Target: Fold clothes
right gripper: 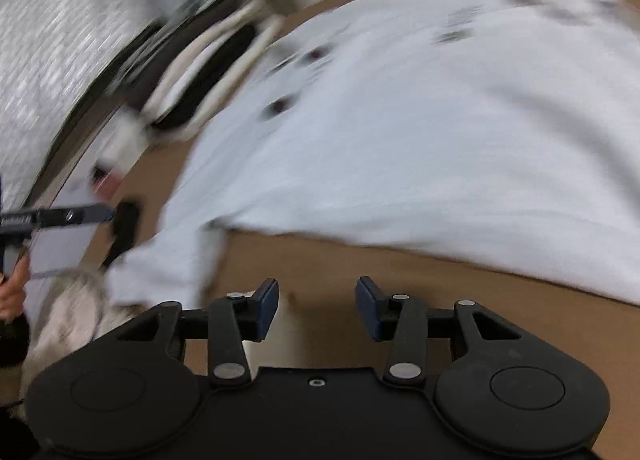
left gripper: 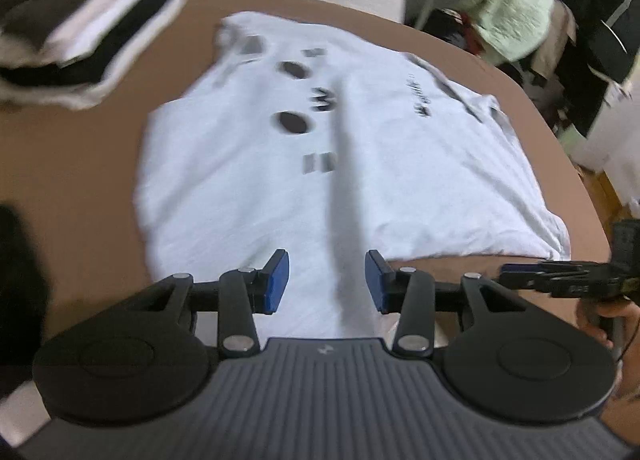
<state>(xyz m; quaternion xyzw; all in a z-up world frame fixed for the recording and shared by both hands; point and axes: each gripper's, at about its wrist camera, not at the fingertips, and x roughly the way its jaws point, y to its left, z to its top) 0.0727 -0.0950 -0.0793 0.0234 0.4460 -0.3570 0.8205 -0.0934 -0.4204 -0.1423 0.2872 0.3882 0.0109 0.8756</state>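
Observation:
A white T-shirt (left gripper: 280,164) with black print lies spread on the brown table (left gripper: 80,180), a long crease running down its middle. My left gripper (left gripper: 327,280) is open and empty, hovering over the shirt's near hem. In the right wrist view the shirt (right gripper: 420,132) fills the upper right. My right gripper (right gripper: 317,308) is open and empty above bare table (right gripper: 360,256), just short of the shirt's edge. The right gripper also shows in the left wrist view (left gripper: 560,280) at the right edge, and the left gripper shows in the right wrist view (right gripper: 100,216) at the left edge. Both views are blurred.
A stack of folded black, white and brown clothes (left gripper: 80,28) sits at the table's far left, also in the right wrist view (right gripper: 192,72). Beyond the far right table edge are a green cloth (left gripper: 508,12) and dark clutter (left gripper: 592,40). A pale cloth (right gripper: 68,312) hangs low left.

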